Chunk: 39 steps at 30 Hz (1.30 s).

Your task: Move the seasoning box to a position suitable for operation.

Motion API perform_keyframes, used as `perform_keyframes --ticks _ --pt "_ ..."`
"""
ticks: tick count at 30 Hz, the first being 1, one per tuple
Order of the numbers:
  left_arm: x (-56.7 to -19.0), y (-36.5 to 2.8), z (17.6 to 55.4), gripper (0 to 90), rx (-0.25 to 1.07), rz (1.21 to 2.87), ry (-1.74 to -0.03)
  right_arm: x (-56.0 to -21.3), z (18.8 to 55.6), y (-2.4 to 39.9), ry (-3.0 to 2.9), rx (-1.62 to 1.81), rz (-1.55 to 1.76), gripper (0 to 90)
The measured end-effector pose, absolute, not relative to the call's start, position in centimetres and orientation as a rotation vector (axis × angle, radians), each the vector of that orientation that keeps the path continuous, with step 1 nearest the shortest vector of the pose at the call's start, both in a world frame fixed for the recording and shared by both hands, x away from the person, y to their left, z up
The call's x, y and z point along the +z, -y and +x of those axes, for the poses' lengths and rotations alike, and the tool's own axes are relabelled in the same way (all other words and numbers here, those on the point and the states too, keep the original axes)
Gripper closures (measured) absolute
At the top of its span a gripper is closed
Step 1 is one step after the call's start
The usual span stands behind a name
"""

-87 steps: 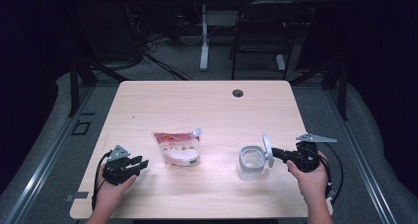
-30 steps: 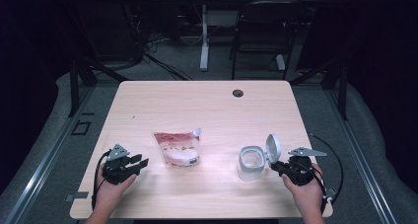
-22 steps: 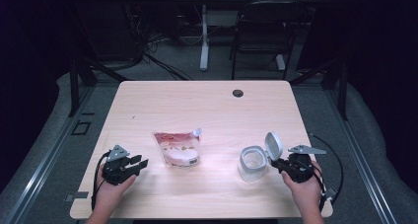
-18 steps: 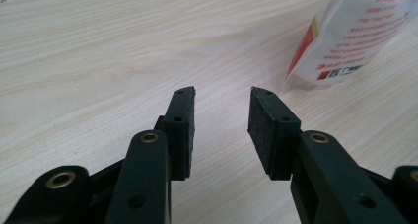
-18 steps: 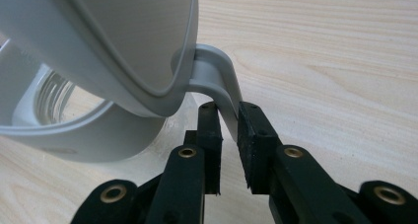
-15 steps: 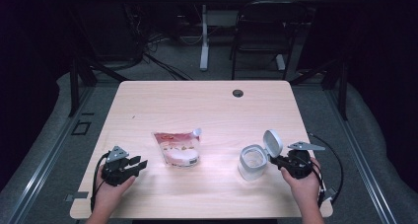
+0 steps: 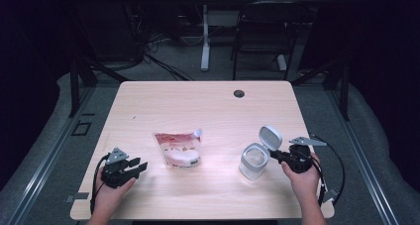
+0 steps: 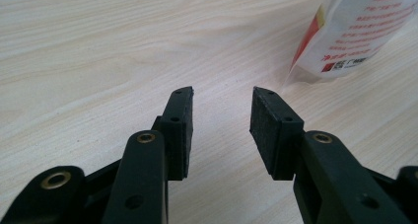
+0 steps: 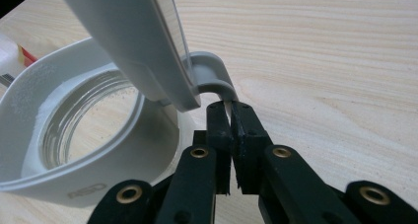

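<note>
the right gripper (image 9: 230, 108) has just been closing and pinches the lid (image 9: 133, 41) tab of the open jar (image 7: 253, 161), while the left gripper (image 8: 222, 98) rests spread near the pouch (image 7: 178, 148).

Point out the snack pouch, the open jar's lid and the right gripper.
snack pouch (image 7: 177, 148), high view, middle of its printed face.
jar lid (image 7: 270, 137), high view, centre of the raised lid.
right gripper (image 9: 230, 116), right gripper view, between the closed fingertips.

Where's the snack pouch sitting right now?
High view: the snack pouch lies left of centre on the table, between the left tool and the open jar.
</note>
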State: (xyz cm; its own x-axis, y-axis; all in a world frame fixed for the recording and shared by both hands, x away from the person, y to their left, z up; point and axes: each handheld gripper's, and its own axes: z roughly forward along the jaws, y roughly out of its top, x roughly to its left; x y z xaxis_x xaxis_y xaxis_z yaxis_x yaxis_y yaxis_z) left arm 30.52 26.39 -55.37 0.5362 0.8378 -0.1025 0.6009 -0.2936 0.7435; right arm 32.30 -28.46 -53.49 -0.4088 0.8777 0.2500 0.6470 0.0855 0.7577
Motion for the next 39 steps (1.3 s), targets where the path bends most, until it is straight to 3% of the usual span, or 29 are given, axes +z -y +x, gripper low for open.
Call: perform_keyframes --ticks 10,22,39 --pt "-55.2 -26.2 30.5 61.8 0.394 2.020 -1.151 -53.3 32.3 29.0 -2.073 1.240 1.520 85.7" --pt "-54.0 -25.9 30.4 63.1 0.324 2.014 -1.084 -51.8 29.4 29.9 -2.035 1.227 1.507 78.1" --pt "-48.3 -25.8 30.9 61.9 0.326 2.048 -0.996 -46.6 27.3 29.2 -2.067 1.238 1.390 68.2"
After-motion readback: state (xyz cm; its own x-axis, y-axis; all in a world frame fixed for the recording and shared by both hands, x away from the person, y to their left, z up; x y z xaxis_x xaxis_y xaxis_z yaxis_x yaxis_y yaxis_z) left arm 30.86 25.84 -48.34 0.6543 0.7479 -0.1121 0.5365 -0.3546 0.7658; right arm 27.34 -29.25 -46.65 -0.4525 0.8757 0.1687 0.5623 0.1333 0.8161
